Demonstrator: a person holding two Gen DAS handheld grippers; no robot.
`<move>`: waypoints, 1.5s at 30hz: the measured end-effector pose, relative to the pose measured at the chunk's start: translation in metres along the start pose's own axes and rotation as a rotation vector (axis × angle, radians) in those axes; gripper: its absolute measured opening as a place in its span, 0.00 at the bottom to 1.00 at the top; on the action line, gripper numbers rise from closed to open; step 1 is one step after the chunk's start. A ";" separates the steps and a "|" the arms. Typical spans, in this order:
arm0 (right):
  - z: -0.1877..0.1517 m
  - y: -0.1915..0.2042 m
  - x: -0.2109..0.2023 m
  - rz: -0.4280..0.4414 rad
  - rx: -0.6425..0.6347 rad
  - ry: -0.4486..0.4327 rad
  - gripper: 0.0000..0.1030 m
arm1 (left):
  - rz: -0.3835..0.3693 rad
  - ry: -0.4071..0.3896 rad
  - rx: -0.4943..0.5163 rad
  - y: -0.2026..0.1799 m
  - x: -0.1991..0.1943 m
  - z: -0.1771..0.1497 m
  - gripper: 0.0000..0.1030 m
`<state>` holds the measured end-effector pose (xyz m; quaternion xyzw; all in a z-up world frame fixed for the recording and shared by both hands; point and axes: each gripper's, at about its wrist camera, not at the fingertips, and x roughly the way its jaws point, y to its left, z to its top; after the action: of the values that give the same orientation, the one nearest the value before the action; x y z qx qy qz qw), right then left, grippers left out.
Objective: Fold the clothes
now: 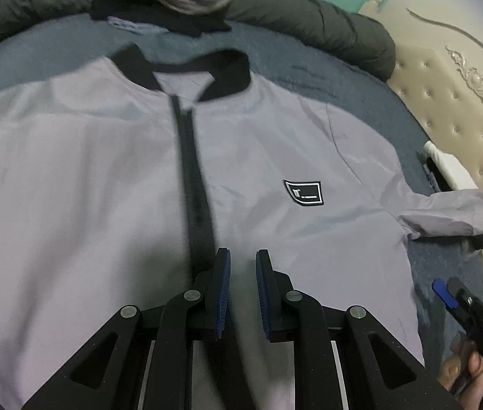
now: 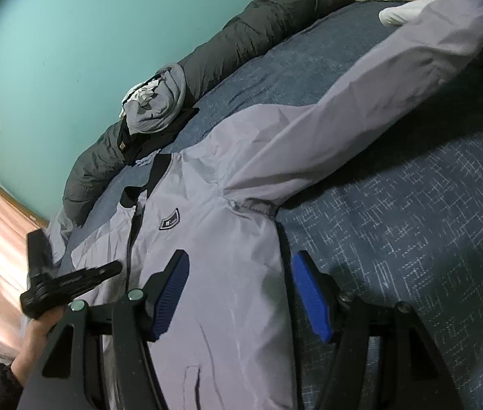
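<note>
Hovering above the lower front of the grey jacket (image 1: pixel 104 177), the left gripper (image 1: pixel 243 256) is seen with its blue pads a narrow gap apart, nothing held between them. The right gripper (image 2: pixel 241 273) is spread wide over the jacket's side edge. The jacket is laid flat, zipped, on the blue bedspread (image 2: pixel 412 222), one sleeve (image 2: pixel 360 102) stretched toward the headboard (image 1: pixel 446 102).

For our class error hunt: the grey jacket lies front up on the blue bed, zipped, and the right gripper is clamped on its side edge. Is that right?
Not quite. The right gripper is open, its fingers apart over the jacket edge, as the right wrist view shows. The jacket does lie front up on the bed, zipped.
</note>
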<state>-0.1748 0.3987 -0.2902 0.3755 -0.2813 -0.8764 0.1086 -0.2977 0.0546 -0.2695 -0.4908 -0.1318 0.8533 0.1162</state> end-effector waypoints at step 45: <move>-0.011 0.051 0.038 0.042 -0.005 0.042 0.63 | 0.344 -0.191 -0.519 0.305 -0.221 -0.146 0.63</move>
<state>-0.1944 0.3370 -0.2901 0.3877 -0.2847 -0.8665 0.1338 -0.0833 -0.2883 -0.2654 -0.4371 -0.2702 0.8406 -0.1714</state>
